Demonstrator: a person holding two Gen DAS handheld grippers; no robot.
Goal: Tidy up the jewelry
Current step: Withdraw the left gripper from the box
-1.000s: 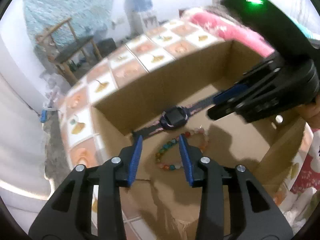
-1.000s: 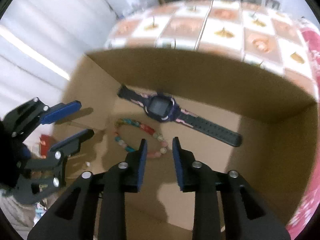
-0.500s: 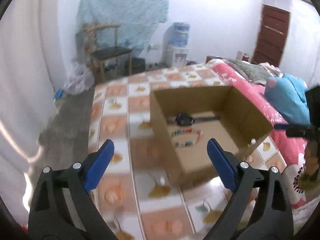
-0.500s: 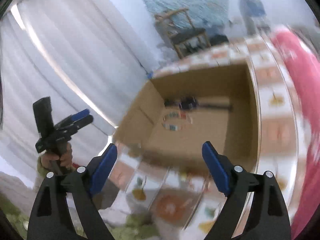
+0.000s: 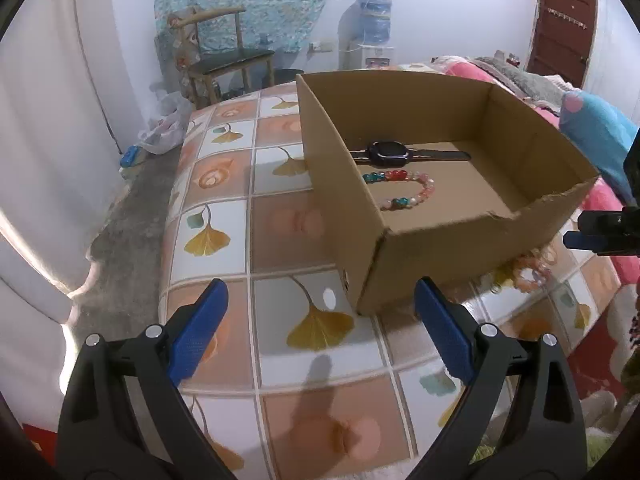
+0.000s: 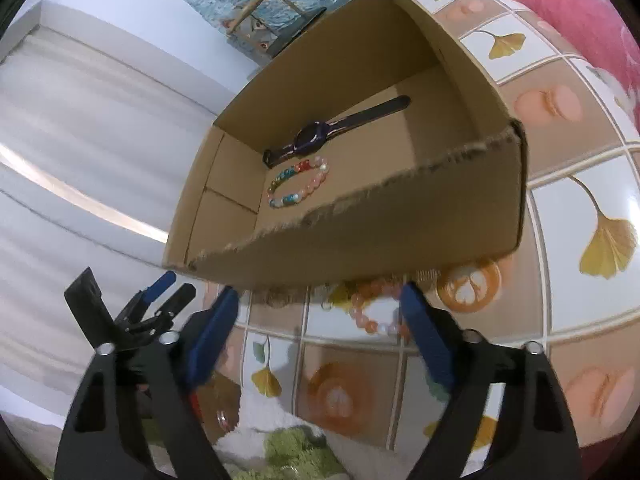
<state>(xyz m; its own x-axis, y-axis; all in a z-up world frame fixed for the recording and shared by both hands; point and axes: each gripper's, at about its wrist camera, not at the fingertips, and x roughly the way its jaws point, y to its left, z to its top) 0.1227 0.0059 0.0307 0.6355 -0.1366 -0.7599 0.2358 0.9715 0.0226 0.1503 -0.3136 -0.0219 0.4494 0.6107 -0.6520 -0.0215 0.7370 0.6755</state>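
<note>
An open cardboard box (image 5: 344,200) (image 6: 400,232) stands on the tiled tablecloth. Inside it lie a dark watch (image 5: 390,152) (image 6: 316,136) and, beside it, a multicoloured bead bracelet (image 5: 416,192) (image 6: 298,184). An orange-pink bead bracelet (image 6: 374,308) (image 5: 532,270) lies on the cloth just outside the box's torn wall. My left gripper (image 5: 320,334) (image 6: 176,285) is open and empty, short of the box's near corner. My right gripper (image 6: 320,336) (image 5: 576,238) hovers before the orange-pink bracelet; its jaws are closing but stand wide, and the pads touch nothing.
The table (image 5: 224,208) carries a ginkgo-leaf tile cloth. A wooden chair (image 5: 224,56) and a water dispenser (image 5: 368,36) stand behind it, with white curtains (image 5: 44,128) at left. A pink and blue bed (image 5: 592,124) sits at right. Green fluffy fabric (image 6: 296,452) lies below the table edge.
Both grippers have drawn back out of the box and their jaws have spread wide. The watch and the multicoloured bracelet stay lying in the box.
</note>
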